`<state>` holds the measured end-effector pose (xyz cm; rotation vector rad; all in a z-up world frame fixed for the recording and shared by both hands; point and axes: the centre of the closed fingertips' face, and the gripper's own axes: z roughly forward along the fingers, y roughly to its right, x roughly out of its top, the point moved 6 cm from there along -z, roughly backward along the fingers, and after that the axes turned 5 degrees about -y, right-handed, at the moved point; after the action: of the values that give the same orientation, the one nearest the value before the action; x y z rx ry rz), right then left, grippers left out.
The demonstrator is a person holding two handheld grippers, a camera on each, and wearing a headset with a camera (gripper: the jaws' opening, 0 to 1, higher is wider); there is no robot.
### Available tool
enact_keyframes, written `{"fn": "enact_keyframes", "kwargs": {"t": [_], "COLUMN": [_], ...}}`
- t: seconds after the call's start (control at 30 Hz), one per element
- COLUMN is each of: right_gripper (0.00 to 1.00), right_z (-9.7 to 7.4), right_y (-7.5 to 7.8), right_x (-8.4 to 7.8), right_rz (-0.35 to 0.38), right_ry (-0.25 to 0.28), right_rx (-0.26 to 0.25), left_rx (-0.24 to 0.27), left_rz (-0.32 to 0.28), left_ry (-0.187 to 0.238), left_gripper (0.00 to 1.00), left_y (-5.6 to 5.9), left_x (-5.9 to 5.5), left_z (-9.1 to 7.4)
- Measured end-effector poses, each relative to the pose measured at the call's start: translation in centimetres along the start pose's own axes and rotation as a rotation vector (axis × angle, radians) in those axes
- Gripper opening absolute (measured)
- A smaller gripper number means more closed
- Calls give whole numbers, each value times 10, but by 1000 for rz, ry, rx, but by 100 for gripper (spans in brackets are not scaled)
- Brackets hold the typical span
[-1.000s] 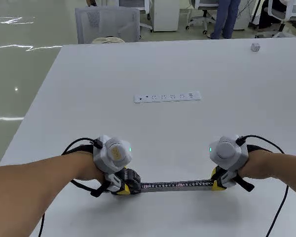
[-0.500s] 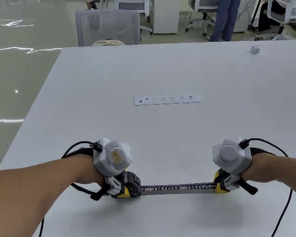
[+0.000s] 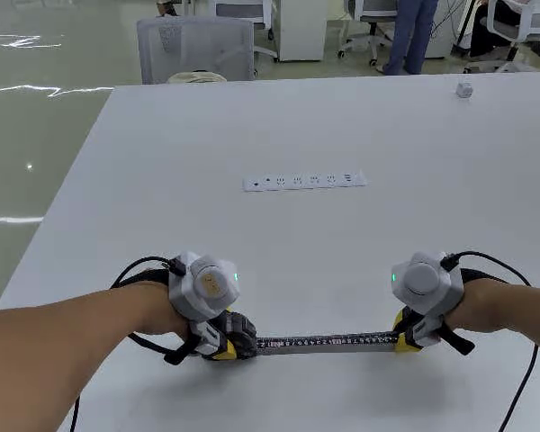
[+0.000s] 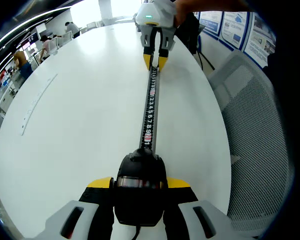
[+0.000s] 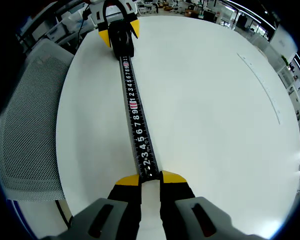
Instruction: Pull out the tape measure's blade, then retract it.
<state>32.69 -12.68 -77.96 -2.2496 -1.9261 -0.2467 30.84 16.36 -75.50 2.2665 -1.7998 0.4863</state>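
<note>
The black tape measure case (image 4: 140,187) sits between the yellow-tipped jaws of my left gripper (image 4: 139,183), which is shut on it near the table's front edge (image 3: 232,335). Its blade (image 3: 328,342) lies pulled out flat along the white table toward the right, numbers up (image 5: 138,132). My right gripper (image 5: 150,177) is shut on the blade's free end (image 3: 405,340). In the left gripper view the right gripper (image 4: 155,61) pinches the blade's far end; in the right gripper view the left gripper (image 5: 119,31) holds the case (image 5: 123,42).
A white power strip (image 3: 304,180) lies mid-table. A small white object (image 3: 464,89) rests at the far right. A grey mesh chair (image 3: 196,47) stands behind the table (image 3: 162,162); another mesh chair (image 5: 27,120) is by the near edge. Cables trail from both grippers.
The right gripper has drawn the blade's end a little further right, lengthening the exposed blade. The left gripper and case stayed nearly in place.
</note>
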Motion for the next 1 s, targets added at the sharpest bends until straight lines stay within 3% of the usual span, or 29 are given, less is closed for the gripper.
{"fn": "enact_keyframes", "kwargs": {"t": [0.2,0.37,0.53,1.0], "right_gripper": [13,14,15,16], "right_z": [0,-1,-1,0], "right_y": [1,-2,0,0], "right_x": [-1,2,0,3], "right_rz": [17,-37,-28,-54], "right_ry": [8,-5,13,-10], "right_rx": [2,-14,-6,-4], "left_rx": [1,-1,0,-1], "left_rz": [0,2,4,0], "left_ry": [1,3,5,12], "left_gripper": [35,35,35,35], "left_y": [0,0,0,1], "left_x": [1,1,1,1], "left_z": [0,0,0,0]}}
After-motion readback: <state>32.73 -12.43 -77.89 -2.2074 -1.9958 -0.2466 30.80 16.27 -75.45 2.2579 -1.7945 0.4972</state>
